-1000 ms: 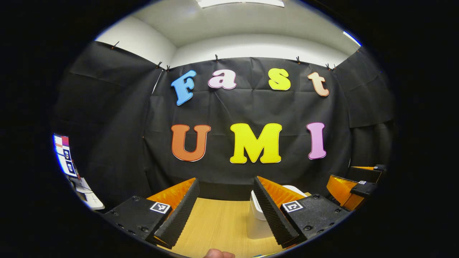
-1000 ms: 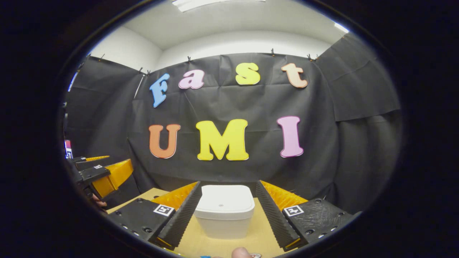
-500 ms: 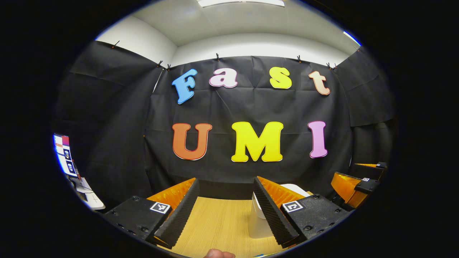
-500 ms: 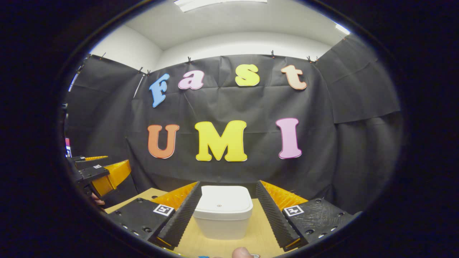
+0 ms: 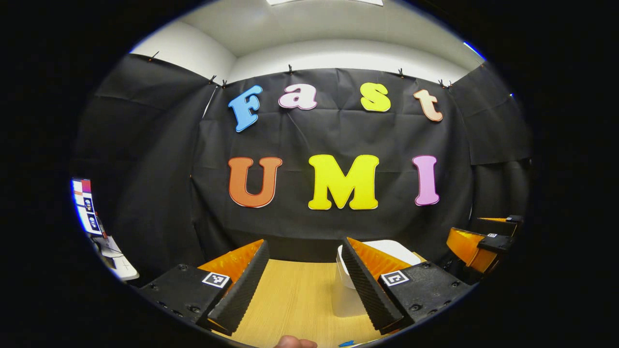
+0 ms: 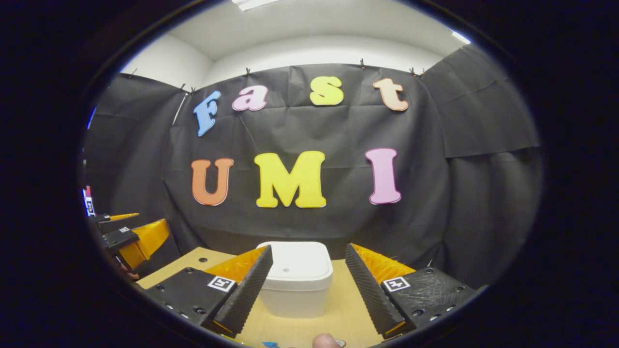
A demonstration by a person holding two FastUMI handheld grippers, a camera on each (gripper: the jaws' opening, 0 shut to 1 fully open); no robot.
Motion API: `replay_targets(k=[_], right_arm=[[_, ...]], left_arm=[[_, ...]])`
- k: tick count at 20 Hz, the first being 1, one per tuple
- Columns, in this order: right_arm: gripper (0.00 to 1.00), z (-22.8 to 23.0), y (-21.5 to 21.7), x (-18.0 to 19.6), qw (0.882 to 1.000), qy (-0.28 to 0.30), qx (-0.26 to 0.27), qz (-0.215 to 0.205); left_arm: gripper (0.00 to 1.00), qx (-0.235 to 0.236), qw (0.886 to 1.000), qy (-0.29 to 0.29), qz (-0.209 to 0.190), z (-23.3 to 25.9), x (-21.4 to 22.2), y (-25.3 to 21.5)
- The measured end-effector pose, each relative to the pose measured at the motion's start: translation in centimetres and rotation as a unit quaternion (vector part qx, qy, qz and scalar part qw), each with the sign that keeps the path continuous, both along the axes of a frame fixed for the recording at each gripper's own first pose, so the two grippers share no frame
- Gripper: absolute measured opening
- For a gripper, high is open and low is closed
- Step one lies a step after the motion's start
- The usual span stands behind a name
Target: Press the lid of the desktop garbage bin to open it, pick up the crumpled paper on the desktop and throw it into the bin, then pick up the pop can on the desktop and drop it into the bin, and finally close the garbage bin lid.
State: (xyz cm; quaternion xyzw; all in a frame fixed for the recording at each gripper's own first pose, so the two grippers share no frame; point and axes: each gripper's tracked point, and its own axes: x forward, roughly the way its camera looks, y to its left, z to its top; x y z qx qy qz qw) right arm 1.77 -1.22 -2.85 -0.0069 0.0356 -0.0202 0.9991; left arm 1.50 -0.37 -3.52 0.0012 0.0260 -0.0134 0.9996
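A white square garbage bin (image 6: 296, 279) with its lid down stands on the wooden desktop (image 6: 348, 309), straight ahead between the fingers of my right gripper (image 6: 308, 285), which is open and holds nothing. In the left gripper view the bin (image 5: 346, 285) peeks out behind the right finger of my left gripper (image 5: 302, 285), also open and empty. The left gripper (image 6: 133, 237) shows at the left edge of the right gripper view; the right gripper (image 5: 478, 241) shows at the right edge of the left gripper view.
Black cloth walls close the booth behind and beside the desk. A fingertip (image 6: 324, 340) and a small blue scrap (image 6: 268, 344) show at the bottom edge. A screen and papers (image 5: 89, 212) sit far left. The desktop has holes near its far left corner (image 6: 199, 259).
Both views have tilted down slightly, so the wall shifts up and more of the desktop shows. The bin has slid left in the right gripper view. Both grippers stay open.
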Motion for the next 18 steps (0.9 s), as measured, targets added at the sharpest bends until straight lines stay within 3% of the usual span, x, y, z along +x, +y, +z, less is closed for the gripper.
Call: replay_targets(k=[7,18], right_arm=[[0.94,-1.5,-0.3,1.9,1.000,0.027,0.001,0.012],[0.96,-6.9,0.5,8.1,0.994,0.100,-0.029,0.026]], left_arm=[[0.98,0.007,1.000,0.009,-0.006,-0.7,0.2,-1.2],[0.98,0.023,0.999,0.029,0.007,-2.3,-0.2,-0.7]])
